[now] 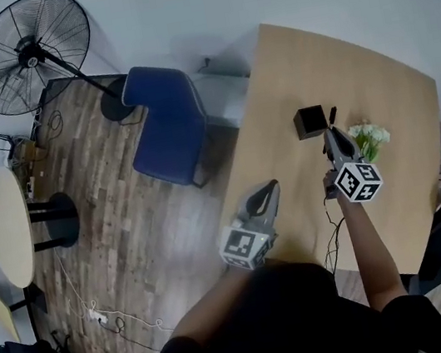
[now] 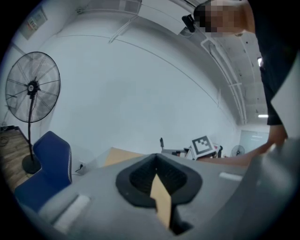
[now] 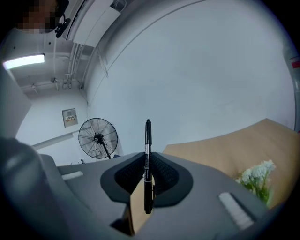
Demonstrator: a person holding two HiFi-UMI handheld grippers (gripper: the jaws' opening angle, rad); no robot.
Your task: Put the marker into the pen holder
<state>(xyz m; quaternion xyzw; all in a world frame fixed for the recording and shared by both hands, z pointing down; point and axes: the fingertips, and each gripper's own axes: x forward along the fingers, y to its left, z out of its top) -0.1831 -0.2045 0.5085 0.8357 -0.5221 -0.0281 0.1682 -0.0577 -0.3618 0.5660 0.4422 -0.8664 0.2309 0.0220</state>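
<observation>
Your left gripper (image 1: 270,188): jaws together, nothing between them, over the light wooden table (image 1: 382,84) near its left edge. Square black pen holder (image 1: 311,122) stands mid-table. Just right of it, your right gripper (image 3: 147,161) pinches the slim black marker (image 3: 148,140) by its barrel.

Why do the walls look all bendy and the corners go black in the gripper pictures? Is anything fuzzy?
Both gripper views are wide-angle, so straight wall and ceiling lines bow and the corners go black. In the right gripper view the marker is sharp, the flowers near the edge are a bit soft, and a ceiling light glares. The head view has soft light, with only faint shadows on the table.
</observation>
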